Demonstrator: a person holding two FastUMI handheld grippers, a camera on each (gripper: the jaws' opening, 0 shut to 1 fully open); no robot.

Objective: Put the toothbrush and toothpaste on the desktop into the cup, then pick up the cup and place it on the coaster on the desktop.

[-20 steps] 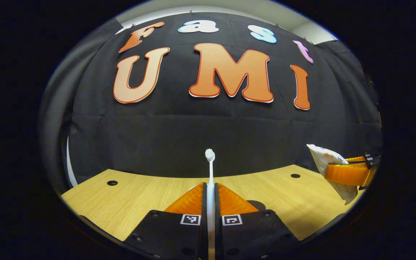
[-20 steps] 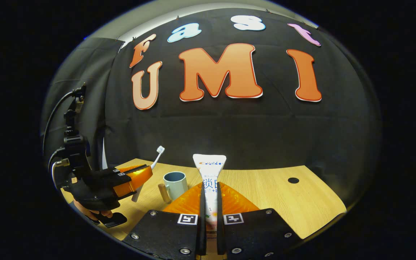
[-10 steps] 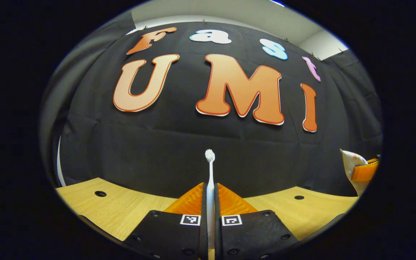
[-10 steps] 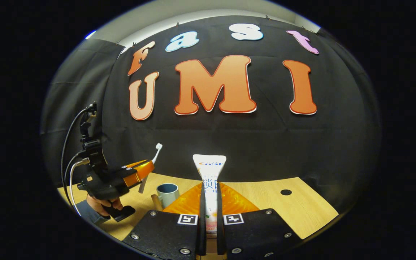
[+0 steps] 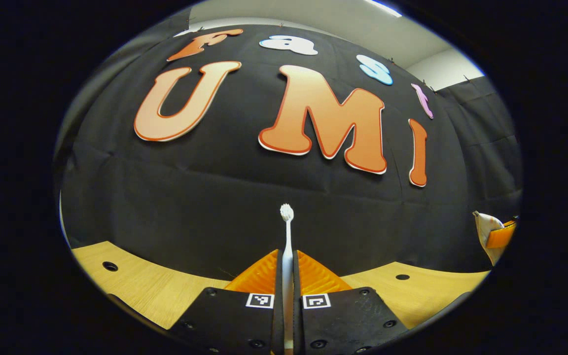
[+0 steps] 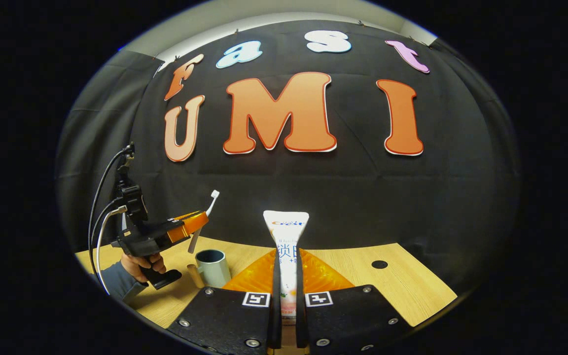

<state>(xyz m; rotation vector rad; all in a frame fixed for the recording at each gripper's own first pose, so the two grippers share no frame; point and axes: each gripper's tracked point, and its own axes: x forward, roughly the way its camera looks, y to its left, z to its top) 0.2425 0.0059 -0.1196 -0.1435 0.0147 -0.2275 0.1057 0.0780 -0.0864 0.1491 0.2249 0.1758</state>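
Toothbrush [image 5: 287, 236] stands bristles-up at the lower centre of the left gripper view, clamped in the left gripper [image 5: 287, 276] jaws. Toothpaste [image 6: 285, 246] sits likewise in the right gripper [image 6: 286, 281] jaws. Both are lifted off the bench [image 6: 402, 281]; the cup [image 6: 211, 266], lower left in the right gripper view, looks empty. Insertion and the coaster move remain. Tube lettering is too small to read reliably.

The toothbrush [image 5: 287, 231] is white, and the toothpaste [image 6: 286, 246] tube is white with blue and red print. The cup [image 6: 211, 266] is pale grey-green with a dark inside, and the surface [image 6: 402, 286] is light wood grain with black holes.
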